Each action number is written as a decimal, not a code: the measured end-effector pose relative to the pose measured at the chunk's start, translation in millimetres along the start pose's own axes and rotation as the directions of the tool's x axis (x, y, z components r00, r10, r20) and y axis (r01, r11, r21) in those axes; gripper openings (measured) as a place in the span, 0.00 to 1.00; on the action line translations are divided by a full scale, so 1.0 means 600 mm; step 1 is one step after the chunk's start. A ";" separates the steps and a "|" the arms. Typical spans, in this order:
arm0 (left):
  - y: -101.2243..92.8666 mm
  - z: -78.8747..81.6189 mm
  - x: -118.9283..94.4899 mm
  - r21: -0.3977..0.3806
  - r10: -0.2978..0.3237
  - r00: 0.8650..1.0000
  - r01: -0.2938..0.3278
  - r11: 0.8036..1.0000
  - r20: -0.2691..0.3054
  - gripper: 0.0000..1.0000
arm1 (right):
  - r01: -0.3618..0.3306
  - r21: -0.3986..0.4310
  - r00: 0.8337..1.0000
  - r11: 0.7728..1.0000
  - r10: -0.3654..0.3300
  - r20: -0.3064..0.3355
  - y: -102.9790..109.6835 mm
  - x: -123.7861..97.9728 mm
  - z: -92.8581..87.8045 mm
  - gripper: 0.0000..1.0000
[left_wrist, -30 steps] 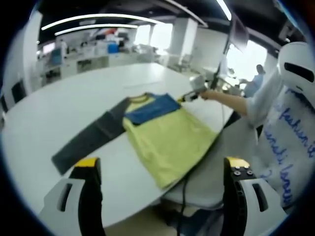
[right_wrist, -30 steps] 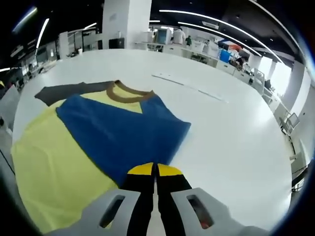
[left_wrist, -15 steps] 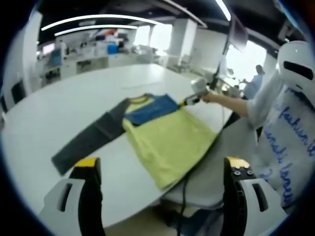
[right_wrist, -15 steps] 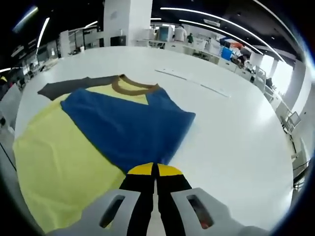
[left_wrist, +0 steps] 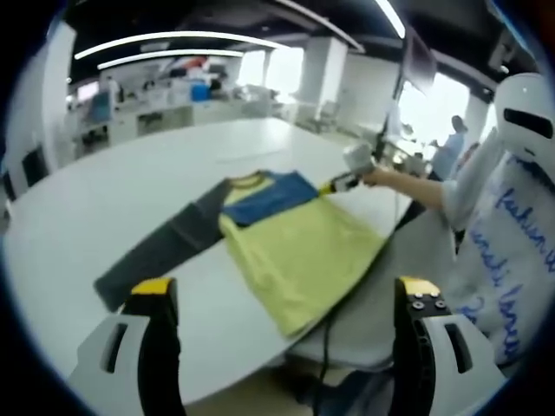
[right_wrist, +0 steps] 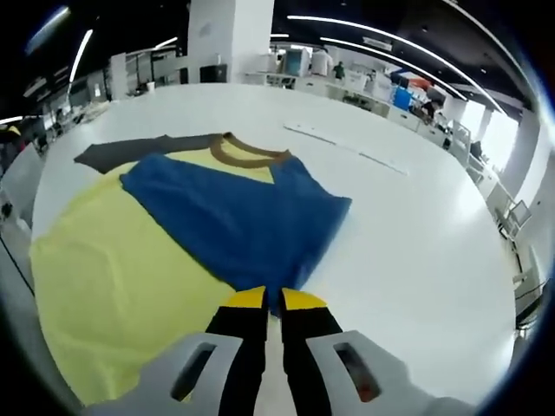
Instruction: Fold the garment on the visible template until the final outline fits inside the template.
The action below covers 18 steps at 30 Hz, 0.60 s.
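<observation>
Partly folded, blue sleeve [right_wrist: 243,221] end hidden behind right gripper [right_wrist: 270,300].

My right gripper [right_wrist: 272,299] jaws, closed together a second ago, now stand slightly parted at the edge of the blue sleeve [right_wrist: 234,221]. The blue sleeve now lies farther across the yellow shirt body [right_wrist: 113,277]. In the left gripper view, my right gripper [left_wrist: 340,183] has shifted slightly outward.
</observation>
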<state>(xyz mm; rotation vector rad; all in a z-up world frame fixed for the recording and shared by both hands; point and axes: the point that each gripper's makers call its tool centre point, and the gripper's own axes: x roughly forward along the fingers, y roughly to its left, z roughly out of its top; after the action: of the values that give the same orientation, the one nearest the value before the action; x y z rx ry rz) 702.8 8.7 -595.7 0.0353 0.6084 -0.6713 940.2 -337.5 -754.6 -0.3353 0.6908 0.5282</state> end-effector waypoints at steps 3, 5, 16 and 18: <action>0.004 0.000 0.001 0.003 -0.010 1.000 0.010 1.000 0.005 0.99 | 0.003 -0.012 1.000 1.000 -0.003 0.020 0.008 -0.021 0.012 0.09; 0.003 0.000 0.004 0.009 -0.024 1.000 0.024 1.000 0.008 0.99 | 0.003 -0.017 0.999 1.000 -0.003 0.033 0.014 -0.032 0.019 0.10; 0.006 0.007 -0.003 0.037 -0.027 0.999 0.026 0.999 0.043 0.99 | -0.018 -0.060 0.996 0.998 0.024 0.091 0.059 -0.075 0.055 0.27; 0.005 0.008 -0.005 0.037 -0.025 0.998 0.023 0.999 0.053 0.99 | -0.030 -0.071 0.995 0.997 0.037 0.098 0.069 -0.081 0.061 0.29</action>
<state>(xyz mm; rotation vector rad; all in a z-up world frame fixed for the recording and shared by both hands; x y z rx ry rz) 705.0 12.0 -590.7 0.0441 0.5462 -0.7041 904.2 -303.9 -699.8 -0.3613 0.5838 0.5976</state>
